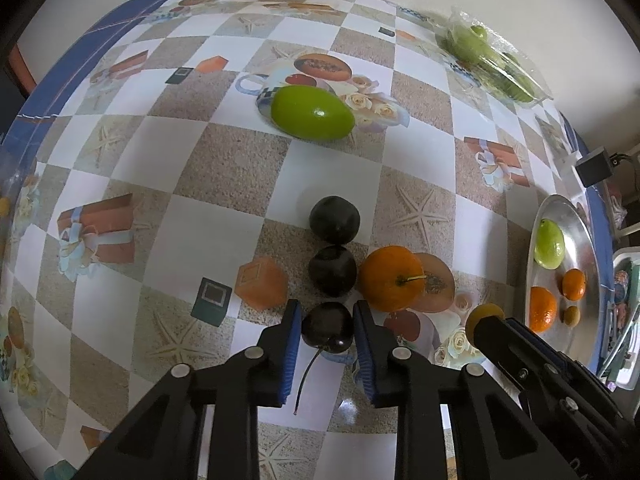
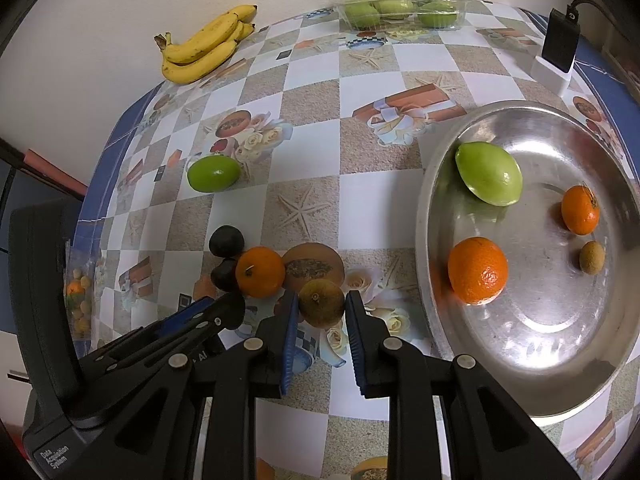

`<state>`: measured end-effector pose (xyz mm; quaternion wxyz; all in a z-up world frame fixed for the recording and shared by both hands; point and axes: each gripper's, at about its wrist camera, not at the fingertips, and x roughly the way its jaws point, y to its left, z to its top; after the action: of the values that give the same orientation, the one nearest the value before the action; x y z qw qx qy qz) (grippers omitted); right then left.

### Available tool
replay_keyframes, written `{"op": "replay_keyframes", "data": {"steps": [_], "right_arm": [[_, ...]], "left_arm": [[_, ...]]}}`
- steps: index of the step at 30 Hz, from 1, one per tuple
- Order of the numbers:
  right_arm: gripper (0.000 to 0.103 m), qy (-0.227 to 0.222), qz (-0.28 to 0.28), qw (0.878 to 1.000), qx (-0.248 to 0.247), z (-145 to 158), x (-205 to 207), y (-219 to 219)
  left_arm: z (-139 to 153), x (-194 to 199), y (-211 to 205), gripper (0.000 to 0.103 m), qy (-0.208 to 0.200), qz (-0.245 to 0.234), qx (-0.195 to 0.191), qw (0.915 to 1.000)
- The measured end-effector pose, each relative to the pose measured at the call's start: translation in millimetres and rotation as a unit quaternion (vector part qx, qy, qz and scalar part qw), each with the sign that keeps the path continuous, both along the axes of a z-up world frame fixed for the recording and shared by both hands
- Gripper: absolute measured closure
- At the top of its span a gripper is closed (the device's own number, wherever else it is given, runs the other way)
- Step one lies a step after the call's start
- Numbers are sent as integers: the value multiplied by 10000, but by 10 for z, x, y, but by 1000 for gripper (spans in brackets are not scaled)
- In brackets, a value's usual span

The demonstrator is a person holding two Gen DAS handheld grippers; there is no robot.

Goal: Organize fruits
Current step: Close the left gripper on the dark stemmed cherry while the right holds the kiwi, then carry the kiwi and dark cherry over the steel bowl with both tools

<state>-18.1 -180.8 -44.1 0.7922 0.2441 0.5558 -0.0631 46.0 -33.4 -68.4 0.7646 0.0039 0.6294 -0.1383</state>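
Left wrist view: the left tool (image 1: 327, 328) has its blue pads on either side of a dark cherry (image 1: 327, 327) on the surface (image 1: 200, 220), apparently gripping it. Two dark plums (image 1: 333, 245) lie toward 12 o'clock and an orange (image 1: 391, 278) at 1 o'clock.

Right wrist view: the right tool (image 2: 322, 308) brackets a brownish round fruit (image 2: 321, 303), contact unclear. The metal bowl (image 2: 560, 340) at 3 o'clock holds a green fruit (image 2: 489, 173).

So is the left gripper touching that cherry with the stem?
Touching. In the left wrist view both blue pads of the left gripper press against the sides of the dark cherry, no gap visible.
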Motion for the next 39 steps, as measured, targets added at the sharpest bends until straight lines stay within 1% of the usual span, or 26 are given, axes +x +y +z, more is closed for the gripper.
{"op": "replay_keyframes", "data": {"steps": [18, 19, 21, 22, 23, 27, 31, 33, 34, 35, 36, 39], "right_arm": [[78, -19, 8, 10000, 19, 2, -1, 10], [78, -19, 9, 10000, 17, 2, -2, 9], [78, -31, 27, 10000, 29, 6, -2, 12], [78, -39, 29, 10000, 32, 10, -4, 11], [78, -45, 28, 10000, 37, 13, -3, 9], [78, -63, 14, 10000, 68, 21, -8, -5], [78, -85, 18, 9999, 93, 29, -14, -15], [78, -94, 13, 9999, 113, 31, -17, -23], [78, -96, 11, 9999, 114, 32, -17, -22], [78, -100, 9, 9999, 119, 33, -18, -23], [78, -105, 7, 9999, 127, 36, -21, -26], [78, -120, -3, 9998, 137, 44, -22, -27]], "left_arm": [[-17, 13, 29, 73, 126, 122, -102, 9998], [-18, 10, 26, 72, 124, 116, -94, 9998], [-19, 8, 18, 67, 135, 118, -104, 9998], [-18, 7, 17, 60, 130, 127, -99, 9998], [-16, 4, 15, 57, 119, 131, -84, 9998], [-14, -2, -6, 56, 88, 83, -38, 9999], [-18, -11, -38, 57, 40, -3, 55, 10000], [-28, -16, -55, 64, 51, -50, 86, 9999], [-30, -22, -60, 70, 63, -60, 78, 9999], [-33, -34, -76, 73, 65, -60, 64, 9999], [-23, -36, -76, 75, 44, -62, 71, 9999], [0, -37, -80, 76, 6, -96, 44, 9999]]}}
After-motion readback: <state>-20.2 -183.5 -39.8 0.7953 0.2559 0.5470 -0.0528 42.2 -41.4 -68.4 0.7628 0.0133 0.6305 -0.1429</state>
